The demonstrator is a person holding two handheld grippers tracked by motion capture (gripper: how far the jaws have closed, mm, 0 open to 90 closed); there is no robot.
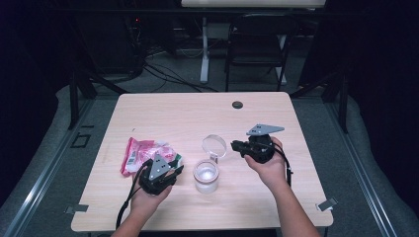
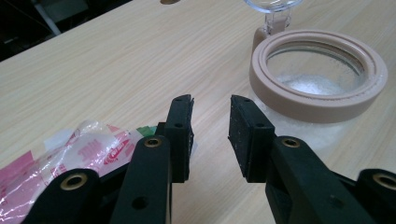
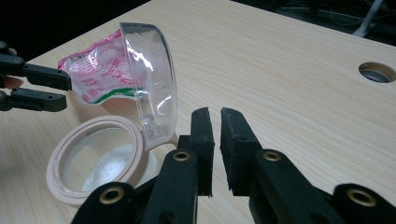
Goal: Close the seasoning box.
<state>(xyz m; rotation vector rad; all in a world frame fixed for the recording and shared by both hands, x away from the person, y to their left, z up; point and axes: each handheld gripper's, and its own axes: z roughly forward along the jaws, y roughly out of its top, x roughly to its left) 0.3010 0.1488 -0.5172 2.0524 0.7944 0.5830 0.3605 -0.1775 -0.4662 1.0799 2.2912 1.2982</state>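
Currently: open jar (image 1: 206, 176), both grippers standing beside it.
Left gripper (image 2: 211, 122) gaping slightly, empty; right gripper (image 3: 215, 140) nearly closed, empty.

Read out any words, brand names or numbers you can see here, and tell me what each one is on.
Plastic packet: red and white print with a green stripe, too blurred to read.
Jar and its clear lid: no text.
Table: no text.
No word, brand or number can be read.
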